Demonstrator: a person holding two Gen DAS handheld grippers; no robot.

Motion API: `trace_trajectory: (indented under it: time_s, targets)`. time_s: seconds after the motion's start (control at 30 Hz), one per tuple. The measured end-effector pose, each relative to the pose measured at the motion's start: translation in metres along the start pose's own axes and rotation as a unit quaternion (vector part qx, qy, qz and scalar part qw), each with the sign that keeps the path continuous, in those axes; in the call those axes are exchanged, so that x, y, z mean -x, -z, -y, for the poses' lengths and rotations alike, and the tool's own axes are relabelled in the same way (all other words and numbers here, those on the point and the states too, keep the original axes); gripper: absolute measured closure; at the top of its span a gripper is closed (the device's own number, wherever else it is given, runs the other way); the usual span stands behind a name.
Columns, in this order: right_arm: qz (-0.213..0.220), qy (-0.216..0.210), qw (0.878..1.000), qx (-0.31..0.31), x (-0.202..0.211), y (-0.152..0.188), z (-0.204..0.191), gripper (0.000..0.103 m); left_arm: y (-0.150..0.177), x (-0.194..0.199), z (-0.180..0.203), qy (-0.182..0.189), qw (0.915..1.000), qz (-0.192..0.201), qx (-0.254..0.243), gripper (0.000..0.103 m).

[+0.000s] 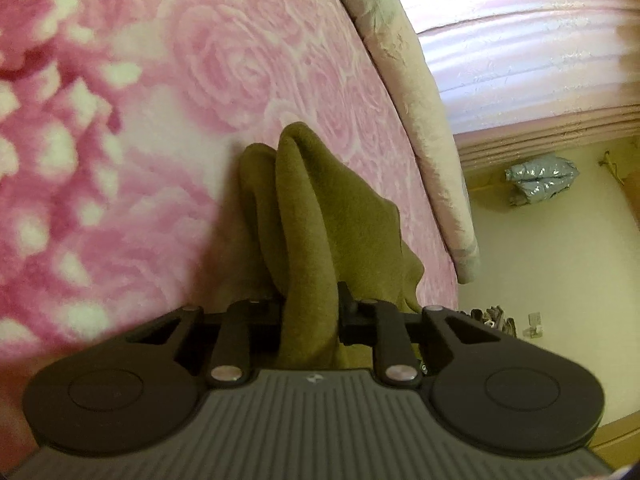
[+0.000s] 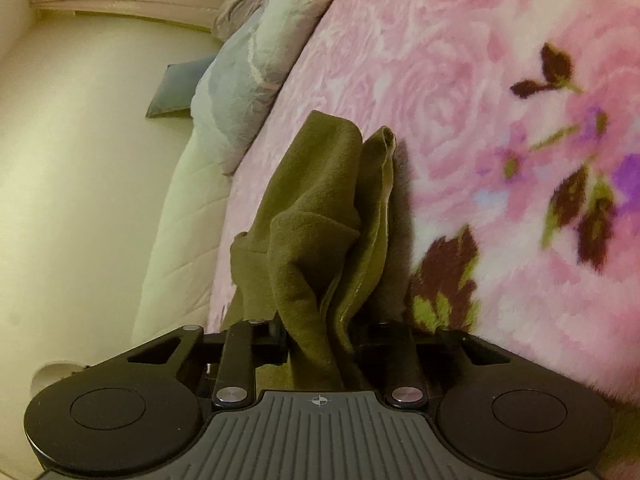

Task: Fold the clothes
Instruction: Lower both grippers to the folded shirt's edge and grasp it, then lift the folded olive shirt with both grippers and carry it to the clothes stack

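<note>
Left gripper (image 1: pixel 310 312): clenched on a bunched fold of the olive garment (image 1: pixel 304 208), cloth pinched between both jaws and rising in a ridge ahead of them.
Right gripper (image 2: pixel 320 340): likewise clamped on the olive garment (image 2: pixel 320 216), several layers gathered between the jaws, one hemmed edge showing at the far tip.
Garment position: held over the pink rose blanket (image 1: pixel 248 52), close to the bed's side edge in both views; whether the lower part rests on the blanket or hangs free, cannot tell.
Garment shape: crumpled and draped, no flat panel, no crisp crease visible anywhere.
Carrying surface: bed covered by the pink rose blanket (image 2: pixel 460 60), bolder flower print toward the near part, a pale quilted edge (image 2: pixel 188 216) running down the side.
Beyond the bed edge: pale floor (image 1: pixel 540 248) with a grey crinkled bag (image 1: pixel 540 178) near the wall; in the right view a pale cushion (image 2: pixel 248 76) lying at the edge.
Done so far, judged: garment seized at two points, one per gripper; nothing more.
Left to do, judged: spreading flat on the blanket, then every fold; task near its beginning.
Risk, judged: thick bunches in the jaws likely to leave uneven layers once laid down.
</note>
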State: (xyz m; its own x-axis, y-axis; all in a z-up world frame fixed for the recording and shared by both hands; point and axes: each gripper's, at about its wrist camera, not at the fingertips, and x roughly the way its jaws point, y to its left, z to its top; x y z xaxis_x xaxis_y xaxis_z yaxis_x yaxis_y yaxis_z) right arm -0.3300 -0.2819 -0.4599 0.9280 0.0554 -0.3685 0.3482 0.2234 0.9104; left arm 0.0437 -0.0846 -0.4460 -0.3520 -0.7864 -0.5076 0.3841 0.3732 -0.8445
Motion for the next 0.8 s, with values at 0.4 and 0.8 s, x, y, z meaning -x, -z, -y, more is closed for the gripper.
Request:
trace_trajectory:
  time_s: [0.4, 0.8]
  targets:
    - [0.004, 0.049, 0.996, -0.073, 0.036, -0.017, -0.042, 0.081, -0.012, 0.014, 0.109, -0.062, 0.9958, -0.034, -0.058, 0.093]
    - [0.176, 0.083, 0.978, -0.08, 0.228, -0.046, -0.209, 0.081, -0.008, -0.018, 0.363, 0.047, 0.9786, -0.133, -0.149, 0.092]
